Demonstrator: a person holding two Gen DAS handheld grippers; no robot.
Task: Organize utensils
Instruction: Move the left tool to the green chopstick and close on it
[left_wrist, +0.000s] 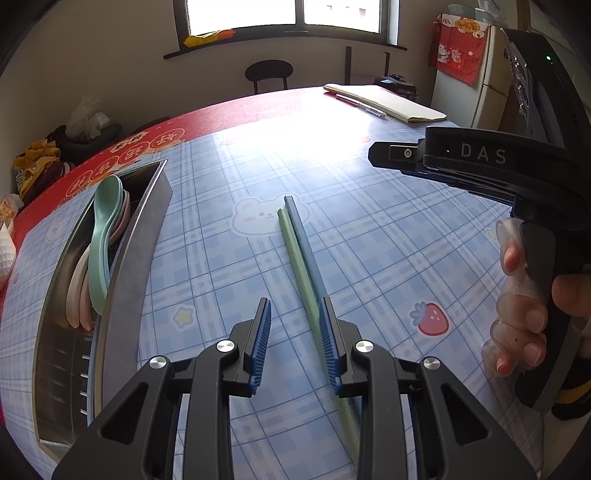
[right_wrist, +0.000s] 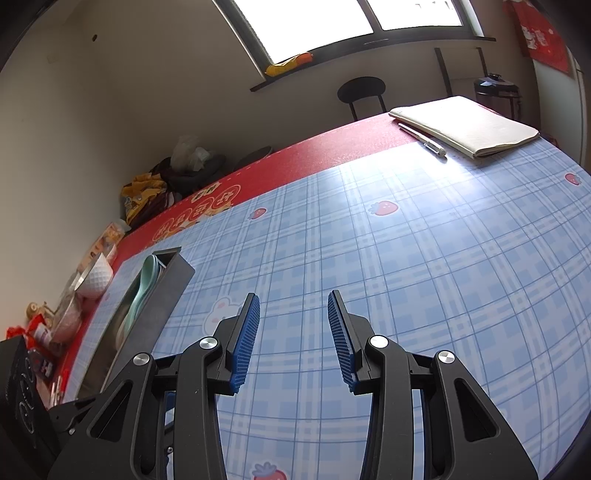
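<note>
Slender matte chopsticks (left_wrist: 301, 254), steel tray (left_wrist: 140, 236)

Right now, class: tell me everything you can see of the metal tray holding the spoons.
The metal tray is a long, narrow trough of dull grey, brushed-looking steel with upright walls and an open top. It lies flat along the left of the table's plaid cloth. Pastel spoons, green uppermost, lie stacked inside. Neither tongs touch it.

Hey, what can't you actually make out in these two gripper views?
- Left wrist view: chopsticks' near ends, hidden under the left gripper.
- Left wrist view: how many spoons are stacked in the metal tray; they overlap.
- Right wrist view: chopsticks, not visible anywhere.
- Pen: too small for detail.
</note>
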